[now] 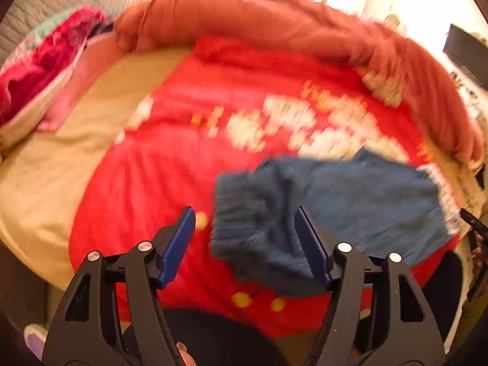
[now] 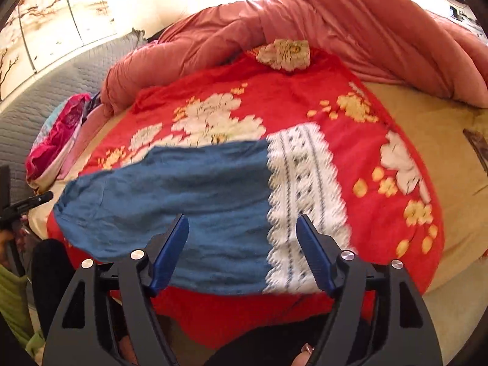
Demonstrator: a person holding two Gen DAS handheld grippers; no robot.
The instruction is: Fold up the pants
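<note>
Nearest, in the left wrist view: left gripper (image 1: 245,231), two blue pads set wide, nothing pinched; ribbed cuff of the pants (image 1: 332,207) lying loose in the gap, touching neither pad as far as the blur allows. In the right wrist view: right gripper (image 2: 242,238), likewise two blue pads spread wide, over the same pants (image 2: 170,201) without pressing on them.

One pair of pants, blue fabric with one white lace-patterned band (image 2: 302,201) at its right-hand end, spread flat near the front edge of the red blanket (image 2: 305,97). One ribbed cuff (image 1: 241,213) bunched at the left-hand end, seen in the left view.

One red blanket, printed with several white and yellow flowers, covering the middle of one bed with a tan sheet (image 2: 427,116) showing on both sides. Tip of the left gripper just visible at the left edge of the right view (image 2: 27,202).

Further back: one small cream patterned cloth (image 2: 285,50) at the far edge of the blanket, touching the one rolled salmon comforter (image 2: 350,18) heaped along the far side. One magenta bundle (image 2: 58,140) at the left edge of the bed, beside one grey quilted headboard (image 2: 45,91).

Farthest: wall panels painted with branches (image 2: 45,15), and bright window light.
</note>
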